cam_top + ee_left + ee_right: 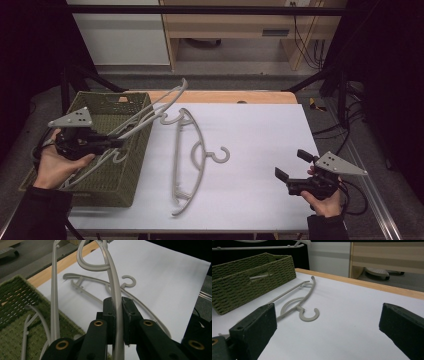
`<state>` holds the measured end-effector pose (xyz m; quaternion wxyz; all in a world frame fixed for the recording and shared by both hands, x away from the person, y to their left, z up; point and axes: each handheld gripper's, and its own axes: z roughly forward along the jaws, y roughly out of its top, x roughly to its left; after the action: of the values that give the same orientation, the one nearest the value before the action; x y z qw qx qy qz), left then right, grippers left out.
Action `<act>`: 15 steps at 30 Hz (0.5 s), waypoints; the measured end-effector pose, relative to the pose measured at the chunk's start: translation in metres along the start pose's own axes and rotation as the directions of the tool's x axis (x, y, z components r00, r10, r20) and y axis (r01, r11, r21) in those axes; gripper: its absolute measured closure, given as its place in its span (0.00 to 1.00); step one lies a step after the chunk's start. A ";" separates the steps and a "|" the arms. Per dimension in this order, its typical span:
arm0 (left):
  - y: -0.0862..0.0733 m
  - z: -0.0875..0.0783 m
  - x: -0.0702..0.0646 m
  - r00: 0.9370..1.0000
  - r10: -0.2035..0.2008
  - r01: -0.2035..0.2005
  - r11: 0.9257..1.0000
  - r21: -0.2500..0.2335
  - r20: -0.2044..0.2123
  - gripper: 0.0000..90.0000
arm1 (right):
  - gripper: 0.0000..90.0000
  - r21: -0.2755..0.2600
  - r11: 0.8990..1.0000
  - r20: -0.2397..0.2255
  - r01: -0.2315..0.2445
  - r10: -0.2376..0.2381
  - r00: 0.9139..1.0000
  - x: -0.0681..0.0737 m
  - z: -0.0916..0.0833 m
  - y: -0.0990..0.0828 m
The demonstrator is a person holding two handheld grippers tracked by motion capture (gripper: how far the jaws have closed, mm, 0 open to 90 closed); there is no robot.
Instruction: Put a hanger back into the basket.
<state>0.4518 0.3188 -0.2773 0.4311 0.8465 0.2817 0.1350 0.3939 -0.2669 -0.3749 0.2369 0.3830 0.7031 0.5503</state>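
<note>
Pinching a hanger [115, 293] by its arm in the shut left fingers [119, 305], lifting it over the basket [107, 180]; holding the right fingers [327, 322] wide open and empty above the worktop [260, 150], ready for the lying hanger [192, 160].

A big table [260, 150] has a white top, and a strip of light brown wood runs along its far edge. A green woven basket [127, 165] sits on the left side of the table, right at the edge. A grey plastic hanger [192, 160] lies flat on the white top just beside the basket, with its hook pointing to the right.
</note>
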 end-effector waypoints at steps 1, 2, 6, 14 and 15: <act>-0.004 -0.003 0.003 1.000 -0.002 0.002 1.000 -0.003 -0.004 0.91 | 0.02 0.001 1.000 0.000 -0.002 0.002 1.000 0.000 0.000 0.000; -0.008 -0.006 0.006 1.000 -0.007 0.007 1.000 -0.009 -0.009 0.91 | 0.02 0.002 1.000 0.001 -0.002 0.002 1.000 0.000 0.000 0.000; -0.023 -0.017 0.016 1.000 -0.025 0.024 1.000 -0.020 -0.011 0.91 | 0.02 0.002 1.000 0.002 -0.001 0.001 1.000 0.000 0.000 0.000; -0.042 -0.034 0.026 0.998 -0.039 0.037 0.998 -0.043 -0.040 0.91 | 0.02 0.002 1.000 0.003 0.000 0.000 1.000 0.000 0.001 -0.001; -0.045 -0.036 0.028 0.998 -0.043 0.042 0.998 -0.044 -0.042 0.91 | 0.02 0.002 1.000 0.003 0.000 0.000 1.000 0.000 0.001 -0.001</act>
<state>0.4408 0.3798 -0.2923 0.4459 0.8276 0.3059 0.1503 0.3947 -0.2660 -0.3758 0.2376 0.3840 0.7032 0.5492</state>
